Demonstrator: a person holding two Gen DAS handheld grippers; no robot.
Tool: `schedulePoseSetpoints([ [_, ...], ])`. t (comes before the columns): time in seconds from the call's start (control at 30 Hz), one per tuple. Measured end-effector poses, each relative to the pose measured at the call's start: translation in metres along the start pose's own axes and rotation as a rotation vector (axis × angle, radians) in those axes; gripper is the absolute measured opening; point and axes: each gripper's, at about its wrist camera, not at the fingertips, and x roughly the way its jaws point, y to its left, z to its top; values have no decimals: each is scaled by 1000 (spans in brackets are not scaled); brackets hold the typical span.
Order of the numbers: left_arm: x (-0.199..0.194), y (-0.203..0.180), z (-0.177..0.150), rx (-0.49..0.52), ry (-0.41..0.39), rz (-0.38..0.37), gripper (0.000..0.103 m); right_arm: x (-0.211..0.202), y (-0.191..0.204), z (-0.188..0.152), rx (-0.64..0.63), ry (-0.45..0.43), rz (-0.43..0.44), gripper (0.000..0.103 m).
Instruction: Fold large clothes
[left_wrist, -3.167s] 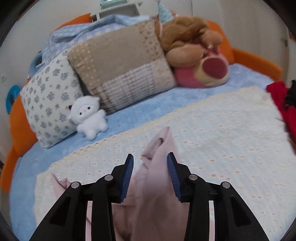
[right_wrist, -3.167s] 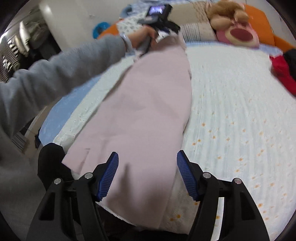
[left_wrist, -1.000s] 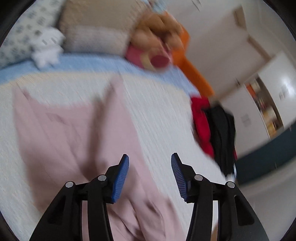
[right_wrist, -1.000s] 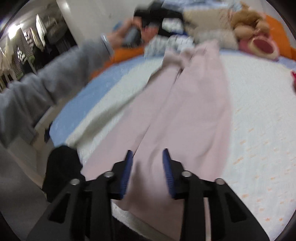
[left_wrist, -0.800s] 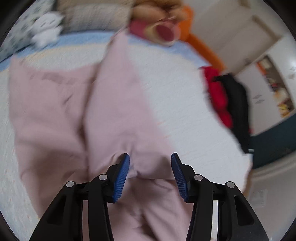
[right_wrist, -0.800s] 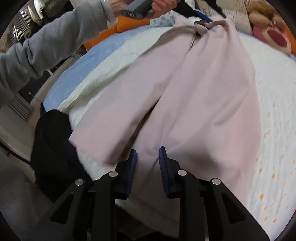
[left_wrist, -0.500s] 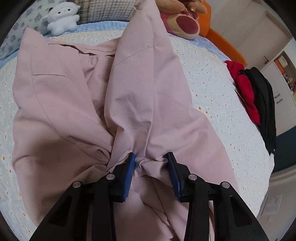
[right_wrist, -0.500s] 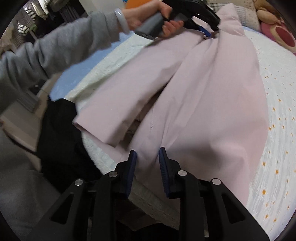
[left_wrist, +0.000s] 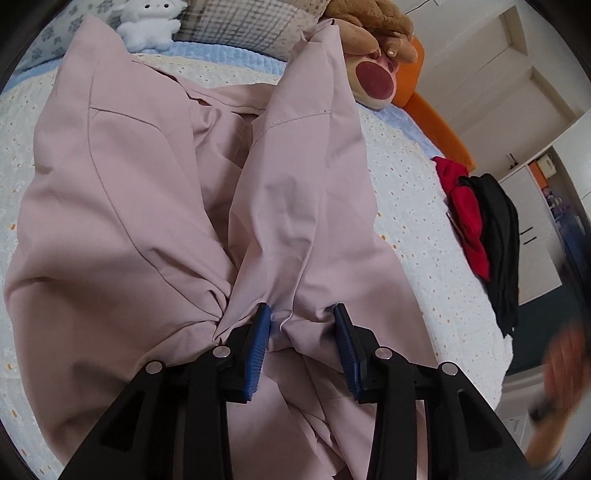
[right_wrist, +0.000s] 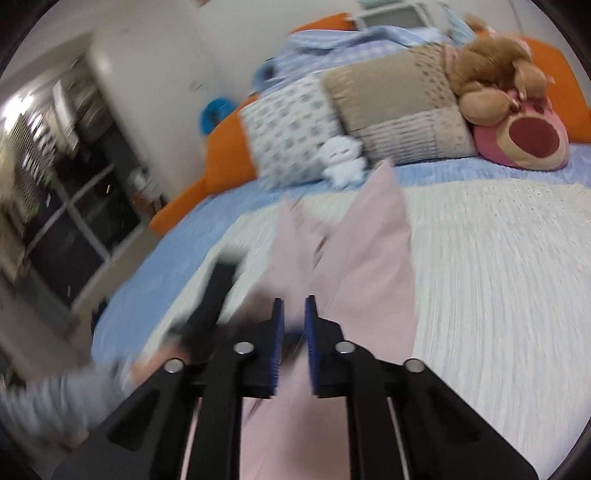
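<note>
A pale pink garment (left_wrist: 147, 184) lies spread and creased on the white dotted bedcover (left_wrist: 406, 206). My left gripper (left_wrist: 301, 314) points down at it and is shut on a bunched fold, with creases running out from its blue pads (left_wrist: 258, 343). In the blurred right wrist view the same garment (right_wrist: 369, 258) runs from the pillows to under my right gripper (right_wrist: 294, 306). The right gripper's jaws are closing, a narrow gap still shows, and I see no cloth pinched there. The left gripper (right_wrist: 218, 284) shows as a dark blur to the left, on a grey sleeve (right_wrist: 55, 398).
Pillows (right_wrist: 399, 107), a small white plush (right_wrist: 340, 158) and a brown and pink plush bear (right_wrist: 517, 140) line the head of the bed. Red clothes (left_wrist: 465, 221) and black clothes (left_wrist: 502, 240) lie at the bed's right edge. A blurred hand (left_wrist: 561, 354) shows far right.
The left gripper sank toward the bed and closed on a fold of the pink garment. The right gripper swung fast away from the hem, now faces the pillows, and its jaws narrowed.
</note>
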Motion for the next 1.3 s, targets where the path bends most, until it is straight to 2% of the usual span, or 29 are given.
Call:
schedulePoseSetpoints([
  [0.1,-2,5,0,4,4,-22,40,72,-49,45,107,0,-20,11],
  [0.2,-4,8,-2,20,2,-32,40,124,-74,65,137,49,-81,11],
  [0.33,-5,9,-5,49,-7,-28,39,174,-71,73,68,135,-102,11],
  [0.37,-6,10,-6,52,-10,-27,39,180,-64,69,42,159,-114,8],
  [0.5,-2,-1,-9,66,-14,-17,39,235,-50,66,-100,327,-241,7],
  [0.63,1,-16,0,72,37,12,39,255,-35,58,-159,354,-335,7],
  [0.7,-13,-19,11,38,72,-1,38,260,-29,58,-199,371,-372,7],
  [0.73,-28,-21,18,34,56,-13,39,262,-27,60,-212,376,-382,7],
  [0.77,-53,-24,28,52,2,1,41,262,-27,58,-218,377,-385,8],
  [0.83,-91,-22,47,69,-91,27,55,261,-29,58,-210,371,-379,8],
  [0.93,-114,-1,85,55,-173,120,56,257,-31,59,-184,371,-357,8],
  [0.97,-111,14,104,42,-190,171,56,254,-31,58,-174,371,-350,8],
  [1.0,-106,26,119,35,-194,202,48,255,-33,58,-165,372,-345,8],
  [1.03,-96,39,131,21,-186,232,35,254,-33,57,-160,371,-341,8],
  [1.07,-80,58,146,-10,-158,274,32,254,-34,57,-163,372,-338,8],
  [1.13,-60,83,158,-46,-119,291,23,256,-33,57,-172,380,-335,8],
  [1.2,-35,91,164,-41,-91,298,25,258,-34,58,-184,397,-325,8],
  [1.3,-4,96,170,-60,-75,277,33,261,-38,58,-179,401,-306,8],
])
